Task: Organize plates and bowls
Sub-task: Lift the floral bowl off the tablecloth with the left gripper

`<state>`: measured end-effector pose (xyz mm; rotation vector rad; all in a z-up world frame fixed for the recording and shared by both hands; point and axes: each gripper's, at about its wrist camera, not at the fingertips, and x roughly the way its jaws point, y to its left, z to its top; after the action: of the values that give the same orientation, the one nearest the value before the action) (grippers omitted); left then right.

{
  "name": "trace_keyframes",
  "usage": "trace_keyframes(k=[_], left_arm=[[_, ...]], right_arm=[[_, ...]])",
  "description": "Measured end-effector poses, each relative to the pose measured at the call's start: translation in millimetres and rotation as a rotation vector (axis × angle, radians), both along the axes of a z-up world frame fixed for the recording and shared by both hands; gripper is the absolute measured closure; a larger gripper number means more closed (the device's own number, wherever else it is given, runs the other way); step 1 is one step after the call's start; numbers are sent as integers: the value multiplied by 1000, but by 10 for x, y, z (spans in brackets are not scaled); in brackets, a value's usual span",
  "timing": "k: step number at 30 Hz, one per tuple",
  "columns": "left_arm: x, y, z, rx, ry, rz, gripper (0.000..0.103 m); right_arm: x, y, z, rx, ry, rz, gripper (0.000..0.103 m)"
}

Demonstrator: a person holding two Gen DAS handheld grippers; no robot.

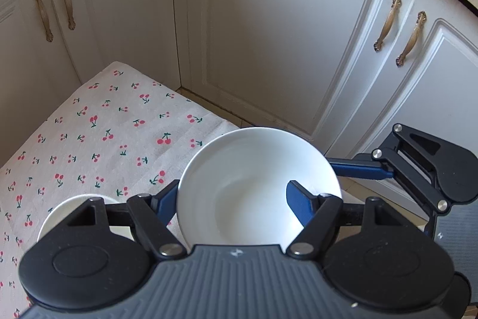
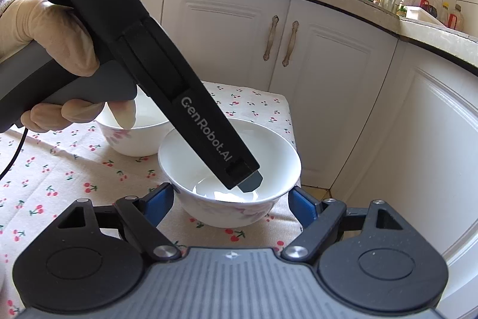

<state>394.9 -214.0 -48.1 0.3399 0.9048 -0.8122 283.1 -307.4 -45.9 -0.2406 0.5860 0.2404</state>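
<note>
Left gripper [image 1: 233, 199]: jaws pulled in as tight as they go, closed on the wall of the front bowl [image 1: 239, 169]. Its 9 o'clock finger [image 1: 165, 199] sits against the outer wall and its 3 o'clock finger [image 1: 298, 205] is inside the bowl; I can't see how hard the inner pad presses. In the right wrist view this gripper slants down from 10 o'clock, and its one visible fingertip is low inside the bowl. Right gripper [image 2: 231, 196]: blue fingers [image 2: 158, 201] flank the same bowl low down at 9 and 3 o'clock, just beside its outer wall. I can't tell whether they pinch it or only bracket it. The front bowl is white with a faint pink floral print outside. It sits upright on the cherry-print cloth [image 1: 104, 139], near the table edge at 3 o'clock in the right view. A second bowl [image 2: 134, 139], same pattern and upright, stands on the cloth at 10 o'clock from the first, just beside it with a gap. A gloved hand [image 2: 53, 29] holds the left gripper's handle at 9 to 10 o'clock, and a black cable [image 2: 15, 151] hangs below it. White cabinet doors [image 1: 283, 35] with bronze handles [image 1: 388, 23] fill 12 o'clock. Bottles stand on the countertop [image 2: 418, 23] at 1 to 2 o'clock in the right view.
</note>
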Motion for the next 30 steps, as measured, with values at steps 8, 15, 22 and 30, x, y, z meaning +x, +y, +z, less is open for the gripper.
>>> trace_keyframes(k=[8, 15, 22, 30], left_arm=[[-324, 117, 207, -16, -15, 7, 29], [-654, 283, 367, -39, -27, 32, 29], [-1030, 510, 487, -53, -49, 65, 29], [-1399, 765, 534, -61, -70, 99, 29]], right_arm=[[-308, 89, 194, 12, -13, 11, 16], [-616, 208, 346, 27, -17, 21, 16], [-908, 355, 454, 48, -21, 47, 16], [-1237, 534, 520, 62, -19, 88, 16]])
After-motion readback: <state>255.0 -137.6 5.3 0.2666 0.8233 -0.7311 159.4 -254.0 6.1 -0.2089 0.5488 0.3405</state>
